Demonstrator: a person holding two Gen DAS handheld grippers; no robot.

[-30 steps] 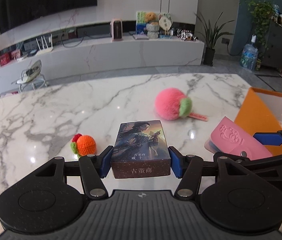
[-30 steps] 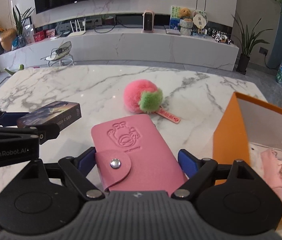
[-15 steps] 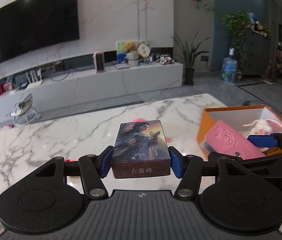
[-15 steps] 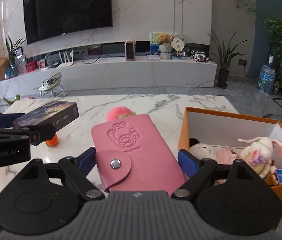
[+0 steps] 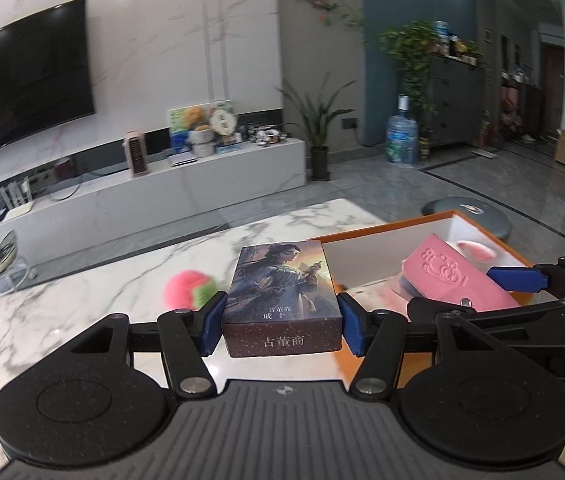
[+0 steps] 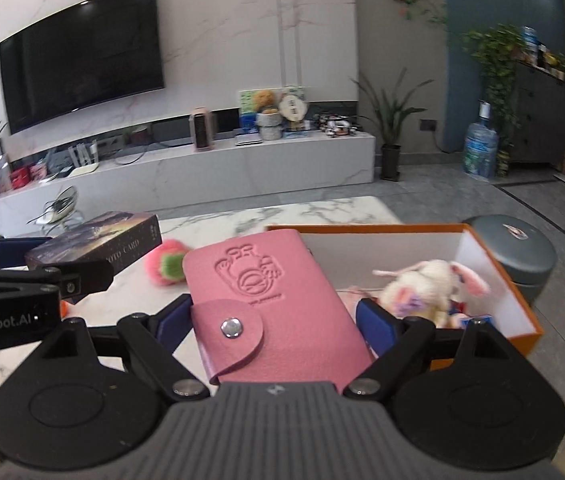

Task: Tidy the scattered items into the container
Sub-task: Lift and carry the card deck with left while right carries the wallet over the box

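Note:
My left gripper (image 5: 281, 328) is shut on a dark card box (image 5: 282, 298) with a painted figure, held above the marble table at the left edge of the orange box (image 5: 378, 230). My right gripper (image 6: 282, 324) is shut on a pink snap wallet (image 6: 266, 300), held over the orange box (image 6: 362, 229). The wallet also shows in the left wrist view (image 5: 458, 276), and the card box in the right wrist view (image 6: 98, 240). A white plush bunny (image 6: 426, 286) lies inside the box. A pink pom-pom (image 5: 188, 288) lies on the table.
The marble table (image 5: 62, 308) ends just past the orange box. A grey round stool (image 6: 522, 256) stands on the floor beyond the box. A small orange item (image 6: 64, 308) peeks out under the left gripper in the right wrist view.
Both grippers have risen and swung right toward the orange box, carrying the card box and the wallet. The wallet is now over the box interior.

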